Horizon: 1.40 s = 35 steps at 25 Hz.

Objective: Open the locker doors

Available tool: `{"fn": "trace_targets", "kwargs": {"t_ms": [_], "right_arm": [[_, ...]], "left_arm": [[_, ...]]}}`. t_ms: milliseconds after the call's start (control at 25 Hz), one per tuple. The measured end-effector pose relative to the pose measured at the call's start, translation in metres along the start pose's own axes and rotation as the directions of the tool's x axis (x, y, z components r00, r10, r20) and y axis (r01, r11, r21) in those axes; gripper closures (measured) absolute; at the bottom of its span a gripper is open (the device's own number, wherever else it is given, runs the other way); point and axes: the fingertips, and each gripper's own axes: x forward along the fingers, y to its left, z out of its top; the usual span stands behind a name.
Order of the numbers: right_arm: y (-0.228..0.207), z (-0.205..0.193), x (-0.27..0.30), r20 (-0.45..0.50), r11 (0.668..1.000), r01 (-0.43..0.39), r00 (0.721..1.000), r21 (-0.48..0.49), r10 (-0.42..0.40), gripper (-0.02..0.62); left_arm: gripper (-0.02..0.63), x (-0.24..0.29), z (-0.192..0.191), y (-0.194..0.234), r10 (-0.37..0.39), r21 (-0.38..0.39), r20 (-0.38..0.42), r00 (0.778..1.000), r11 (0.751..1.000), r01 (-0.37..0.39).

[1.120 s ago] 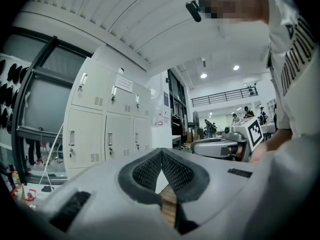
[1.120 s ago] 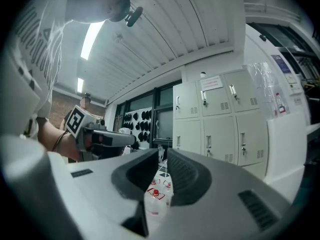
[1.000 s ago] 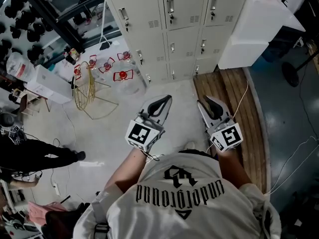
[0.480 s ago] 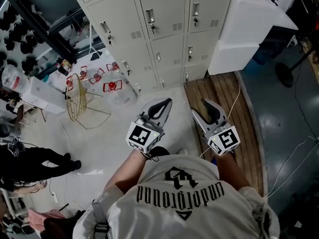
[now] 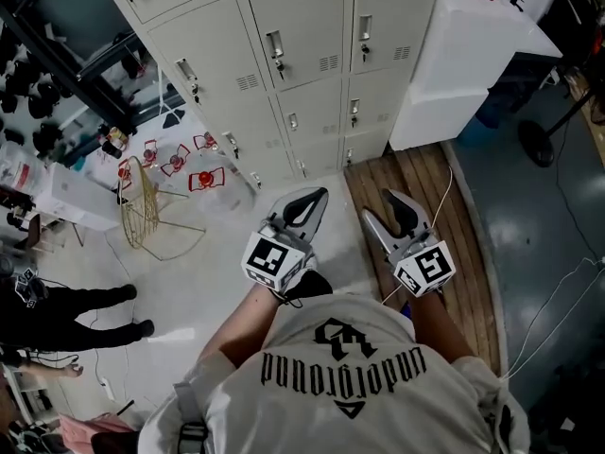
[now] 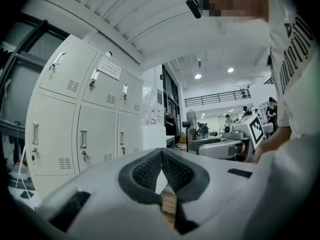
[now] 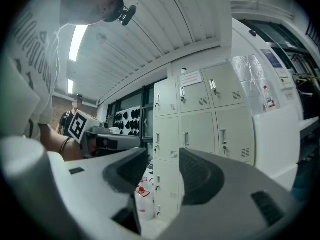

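Approach stage, no door opened yet by the look of it; lockers (image 5: 302,64) stand at 12 o'clock from both grippers in head view, well apart, every visible door shut; door handles (image 5: 274,47) run upright; L gripper (image 5: 312,198) fingers meet at the tips, holding nothing; R gripper (image 5: 383,206) fingers opening, wide gap, nothing between them, only a far locker door seen thru it in right gripper view; grippers abt level, neither clearly nearer; R looks readier; next move prob needs a reach fwd to 12, fingers either side of an upright handle.
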Motion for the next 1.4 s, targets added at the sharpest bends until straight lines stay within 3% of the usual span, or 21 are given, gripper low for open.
{"fn": "trace_targets", "kwargs": {"t_ms": [760, 1120, 1400], "right_arm": [[-0.059, 0.01, 0.191, 0.016, 0.998, 0.066, 0.998, -0.015, -0.066, 0.377], [-0.096, 0.003, 0.226, -0.002, 0.997, 0.077, 0.997, -0.005, -0.077, 0.373], [-0.149, -0.005, 0.251, -0.017, 0.997, 0.077, 0.997, 0.0, -0.077, 0.371]], "left_arm": [[0.598, 0.048, 0.013, 0.185, -0.073, 0.048, -0.001, 0.997, 0.996, 0.073], [0.598, 0.072, 0.004, 0.226, -0.059, 0.042, -0.02, 0.998, 0.997, 0.06], [0.598, 0.109, -0.006, 0.252, -0.025, 0.027, -0.029, 0.999, 0.999, 0.026]]}}
